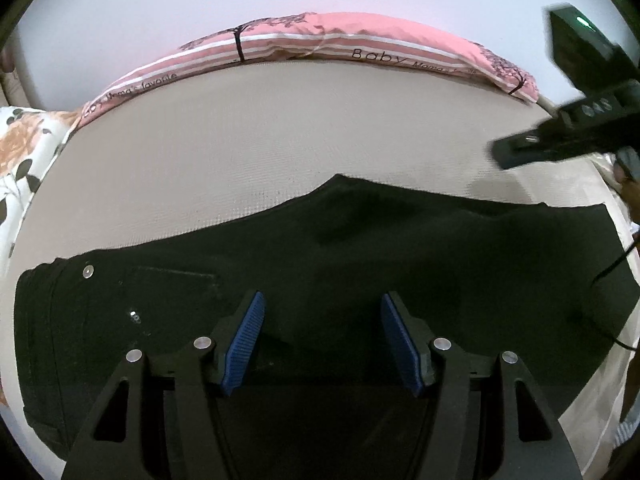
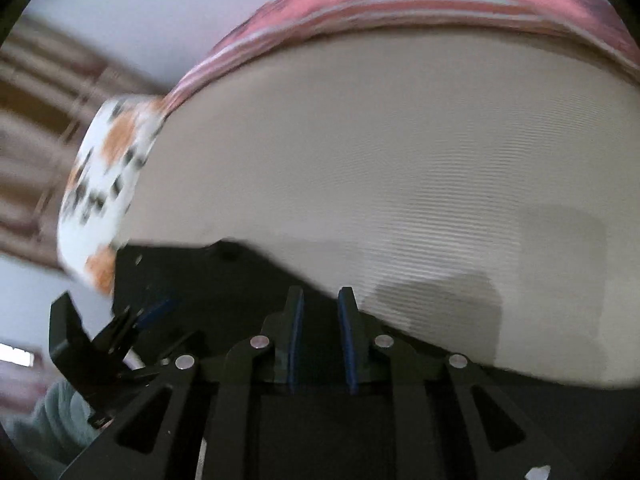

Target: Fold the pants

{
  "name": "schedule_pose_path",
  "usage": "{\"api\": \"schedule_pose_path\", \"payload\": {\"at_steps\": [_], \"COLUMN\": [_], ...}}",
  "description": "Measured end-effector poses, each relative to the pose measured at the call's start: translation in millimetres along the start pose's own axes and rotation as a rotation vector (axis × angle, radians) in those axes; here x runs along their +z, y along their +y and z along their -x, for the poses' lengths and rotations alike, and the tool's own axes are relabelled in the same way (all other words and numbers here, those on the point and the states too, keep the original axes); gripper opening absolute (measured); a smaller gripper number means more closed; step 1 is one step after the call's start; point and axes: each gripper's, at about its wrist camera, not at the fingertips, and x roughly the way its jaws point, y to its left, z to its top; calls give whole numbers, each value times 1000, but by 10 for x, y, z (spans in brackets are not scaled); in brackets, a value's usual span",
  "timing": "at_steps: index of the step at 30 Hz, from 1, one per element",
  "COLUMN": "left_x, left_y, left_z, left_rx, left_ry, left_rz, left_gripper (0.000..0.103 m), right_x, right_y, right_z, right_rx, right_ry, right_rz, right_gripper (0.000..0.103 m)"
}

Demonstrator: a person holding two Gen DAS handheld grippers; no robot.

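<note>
two grippers over black pants [image 1: 320, 264] spread flat on a beige mattress [image 1: 280, 136]: left gripper [image 1: 322, 344] half open and empty above the middle, right gripper [image 2: 320, 344] at three o'clock, narrowly parted, empty; best to pinch both cloth layers at the edge before folding.

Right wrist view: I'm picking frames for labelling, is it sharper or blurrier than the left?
Right wrist view: blurrier, with the floral pillow and pink bolster smeared. Left wrist view: sharp, the bolster's lettering legible, only the right gripper streaked; the black pants hold little detail.
</note>
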Motion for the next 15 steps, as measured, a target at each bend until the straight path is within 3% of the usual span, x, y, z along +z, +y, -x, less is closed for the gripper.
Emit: {"api": "schedule_pose_path", "payload": {"at_steps": [7,13,15], "left_x": [-70,-56,-58], "left_y": [129,136,144], "left_z": [16,49,29], "left_rx": [-18,-18,-15], "left_ry": [7,-25,-24], "left_rz": [15,-22,-28], "left_gripper": [62,62,62], "right_x": [382,451,439], "right_y": [568,803,845], "right_z": [-639,-971,-968], "right_rx": [92,121,121], "right_ry": [103,150,146], "right_rz": [174,240,259], "right_gripper": [20,23,13]}}
